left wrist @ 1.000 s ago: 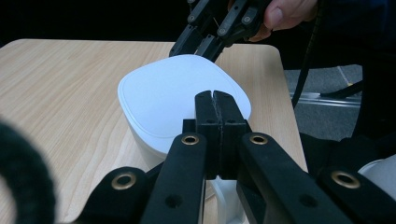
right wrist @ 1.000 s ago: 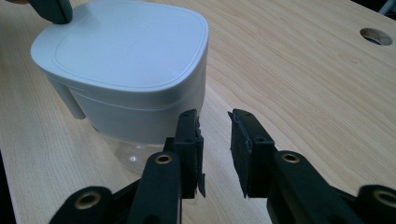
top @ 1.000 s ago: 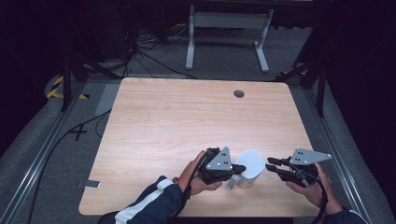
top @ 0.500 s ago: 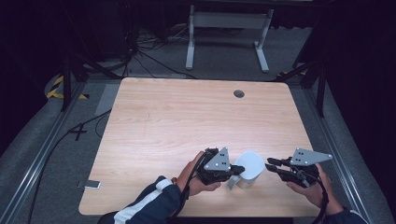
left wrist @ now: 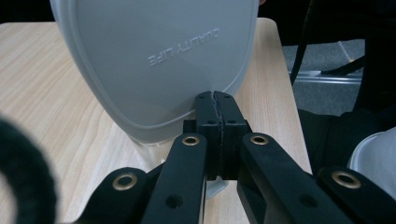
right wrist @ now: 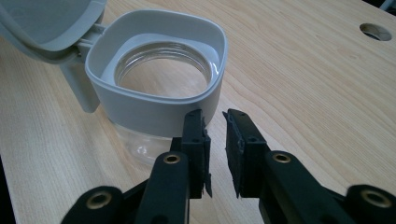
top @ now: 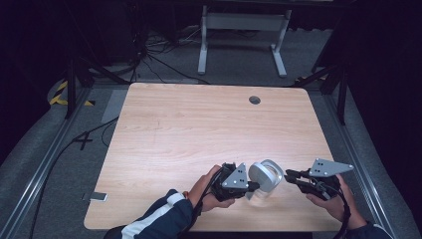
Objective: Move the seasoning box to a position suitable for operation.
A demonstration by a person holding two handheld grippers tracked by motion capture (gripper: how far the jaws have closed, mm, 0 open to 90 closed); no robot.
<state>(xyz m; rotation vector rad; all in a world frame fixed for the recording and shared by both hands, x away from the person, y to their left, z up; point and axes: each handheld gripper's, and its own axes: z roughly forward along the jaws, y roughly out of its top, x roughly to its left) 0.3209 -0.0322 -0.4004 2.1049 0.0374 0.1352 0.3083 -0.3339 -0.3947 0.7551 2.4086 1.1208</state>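
A clear glass jar (top: 259, 197) with a grey plastic collar (right wrist: 154, 105) stands near the table's front edge. Its hinged grey lid (top: 265, 174) is swung up and stands nearly on edge; the jar looks empty inside. My left gripper (top: 251, 185) is shut, and its tips (left wrist: 214, 95) touch the lower rim of the lid (left wrist: 154, 60). I see nothing between its jaws. My right gripper (top: 288, 175) is just right of the jar, its jaws a little apart and holding nothing. In the right gripper view the right gripper (right wrist: 215, 116) sits close to the collar's near corner.
The wooden table (top: 199, 129) has a round cable hole (top: 255, 100) at the back right. A small flat object (top: 94, 196) lies on the floor by the front left corner. Cables and a metal stand (top: 239, 30) are beyond the far edge.
The lid has tipped up a little further, with the left gripper still at its rim. The right gripper has barely moved.
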